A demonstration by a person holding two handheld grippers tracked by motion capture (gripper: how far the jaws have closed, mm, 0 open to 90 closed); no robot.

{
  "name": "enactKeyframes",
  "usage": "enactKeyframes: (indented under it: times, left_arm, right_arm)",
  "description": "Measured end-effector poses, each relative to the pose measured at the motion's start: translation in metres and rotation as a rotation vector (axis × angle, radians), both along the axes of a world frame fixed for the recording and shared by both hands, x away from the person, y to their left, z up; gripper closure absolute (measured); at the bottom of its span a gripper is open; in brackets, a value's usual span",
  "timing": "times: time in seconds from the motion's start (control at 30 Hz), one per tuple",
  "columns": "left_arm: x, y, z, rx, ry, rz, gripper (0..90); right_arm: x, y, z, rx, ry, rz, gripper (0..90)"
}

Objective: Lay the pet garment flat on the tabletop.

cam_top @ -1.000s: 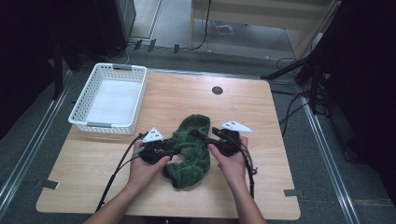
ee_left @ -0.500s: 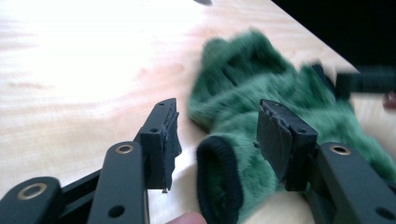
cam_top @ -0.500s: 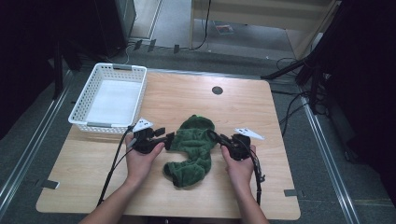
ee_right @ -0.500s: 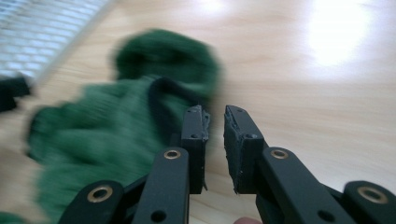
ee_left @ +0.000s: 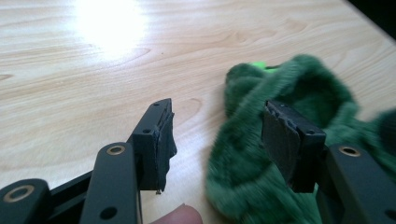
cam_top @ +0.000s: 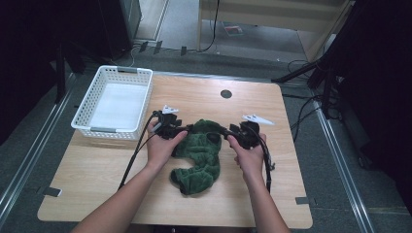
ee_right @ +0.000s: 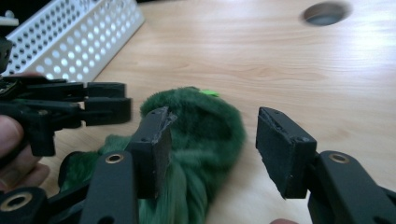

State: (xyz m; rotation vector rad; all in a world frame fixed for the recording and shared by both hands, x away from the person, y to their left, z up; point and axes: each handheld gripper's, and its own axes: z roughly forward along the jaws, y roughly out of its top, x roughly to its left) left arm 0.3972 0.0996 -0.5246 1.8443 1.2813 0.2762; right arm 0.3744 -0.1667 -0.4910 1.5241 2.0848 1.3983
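Observation:
A dark green fuzzy cloth [cam_top: 199, 158] lies bunched in the middle of the wooden table [cam_top: 97, 184]. My left gripper [cam_top: 187, 130] is at the cloth's far left edge and my right gripper [cam_top: 224, 132] at its far right edge, with the tips facing each other. In the left gripper view the left gripper [ee_left: 219, 119] stands open, its jaws having just been opening; the cloth [ee_left: 252, 186] lies partly between them, unpressed. The right gripper [ee_right: 212, 126] is open too, its jaws also just opened, with the cloth [ee_right: 196, 126] loose between them. The left gripper [ee_right: 107, 105] shows beyond.
A white perforated basket [cam_top: 116, 102] stands at the table's far left corner, also seen as the basket [ee_right: 79, 32] in the right gripper view. A round cable hole [cam_top: 226, 93] sits near the far edge. Black cables trail from both grippers toward me.
Both hands first drew apart, then moved away from me to the cloth's far end. The cloth's far part has been bunched narrower.

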Motion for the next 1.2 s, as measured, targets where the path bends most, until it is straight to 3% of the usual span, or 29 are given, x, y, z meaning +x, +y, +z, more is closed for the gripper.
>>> enactKeyframes:
  times: [0.03, 0.07, 0.13, 0.17, 0.2, 0.23, 0.27, 0.3, 0.43, 0.47, 0.53, 0.57, 0.6, 0.63, 0.7, 0.73, 0.77, 0.8, 0.87, 0.93, 1.03, 1.07, 1.1, 1.17, 1.2]
  left_arm:
    - [0.002, -0.004, -0.002, 0.019, 0.012, -0.014, 43.8]
    - [0.004, -0.008, -0.004, 0.036, 0.013, -0.030, 43.8]
    - [0.005, -0.014, -0.007, 0.070, 0.005, -0.062, 47.2]
    - [0.005, -0.016, -0.008, 0.109, 0.003, -0.072, 64.5]
    - [0.004, -0.018, -0.009, 0.137, -0.002, -0.079, 64.5]
    - [0.004, -0.018, -0.010, 0.160, 0.001, -0.085, 86.6]
    - [0.004, -0.017, -0.010, 0.199, 0.004, -0.075, 86.6]
    - [0.005, -0.013, -0.012, 0.235, 0.001, -0.073, 89.6]
    - [0.000, -0.013, -0.013, 0.272, -0.030, -0.092, 89.3]
    - [-0.001, -0.014, -0.013, 0.282, -0.038, -0.088, 84.0]
    - [-0.001, -0.012, -0.013, 0.262, -0.022, -0.068, 73.6]
    - [0.001, -0.010, -0.014, 0.224, 0.002, -0.055, 62.1]
    - [0.001, -0.008, -0.013, 0.195, 0.013, -0.058, 57.8]
    - [0.002, -0.006, -0.013, 0.145, 0.026, -0.075, 56.0]
    - [0.000, 0.003, -0.007, 0.025, 0.036, -0.108, 52.4]
    - [-0.002, 0.009, -0.001, -0.029, 0.014, -0.089, 52.3]
    - [-0.002, 0.009, -0.001, -0.029, 0.014, -0.089, 52.6]
    - [-0.003, 0.011, 0.004, -0.054, -0.010, -0.069, 52.7]
    - [-0.003, 0.010, 0.010, -0.101, -0.046, -0.037, 54.5]
    - [0.001, 0.001, 0.012, -0.104, -0.065, -0.007, 56.6]
    - [0.010, -0.016, 0.004, -0.091, -0.004, -0.032, 59.7]
    - [0.011, -0.024, -0.003, -0.059, 0.039, -0.074, 68.2]
    - [0.011, -0.024, -0.003, -0.059, 0.039, -0.074, 69.9]
    - [0.008, -0.028, -0.010, 0.009, 0.075, -0.106, 71.6]
    - [0.007, -0.027, -0.012, 0.032, 0.078, -0.116, 72.5]
  right_arm:
    - [0.019, 0.007, -0.006, -0.047, 0.017, -0.004, 45.4]
    - [0.019, 0.007, -0.006, -0.047, 0.017, -0.004, 45.4]
    - [0.035, 0.011, -0.016, -0.084, 0.036, 0.000, 45.9]
    - [0.045, 0.013, -0.028, -0.073, 0.097, 0.034, 60.7]
    - [0.045, 0.013, -0.028, -0.073, 0.097, 0.034, 60.7]
    - [0.046, 0.013, -0.036, -0.047, 0.101, 0.101, 85.0]
    - [0.046, 0.013, -0.036, -0.047, 0.101, 0.101, 85.0]
    - [0.042, 0.012, -0.040, -0.092, 0.083, 0.133, 89.9]
    - [0.036, 0.009, -0.052, -0.131, 0.098, 0.163, 90.0]
    - [0.033, 0.006, -0.052, -0.141, 0.083, 0.159, 89.8]
    - [0.033, 0.006, -0.051, -0.156, 0.077, 0.145, 88.5]
    - [0.032, 0.005, -0.049, -0.167, 0.076, 0.128, 85.2]
    - [0.032, 0.001, -0.043, -0.165, 0.058, 0.104, 76.7]
    - [0.032, 0.001, -0.043, -0.165, 0.058, 0.104, 76.7]
    - [0.033, -0.011, -0.027, -0.059, 0.036, 0.079, 71.1]
    - [0.033, -0.015, -0.022, -0.019, 0.023, 0.081, 71.0]
    - [0.033, -0.015, -0.022, -0.019, 0.023, 0.081, 71.0]
    - [0.035, -0.023, -0.009, 0.089, -0.003, 0.075, 71.8]
    - [0.039, -0.023, 0.000, 0.127, -0.024, 0.038, 73.8]
    - [0.044, -0.013, 0.001, 0.107, -0.025, 0.035, 73.0]
    - [0.050, 0.004, -0.007, 0.064, 0.013, 0.068, 70.8]
    - [0.052, 0.019, -0.023, -0.010, 0.065, 0.108, 69.3]
    - [0.052, 0.019, -0.023, -0.010, 0.065, 0.108, 69.3]
    - [0.049, 0.025, -0.034, -0.078, 0.103, 0.124, 70.1]
    - [0.044, 0.023, -0.044, -0.087, 0.115, 0.127, 72.2]
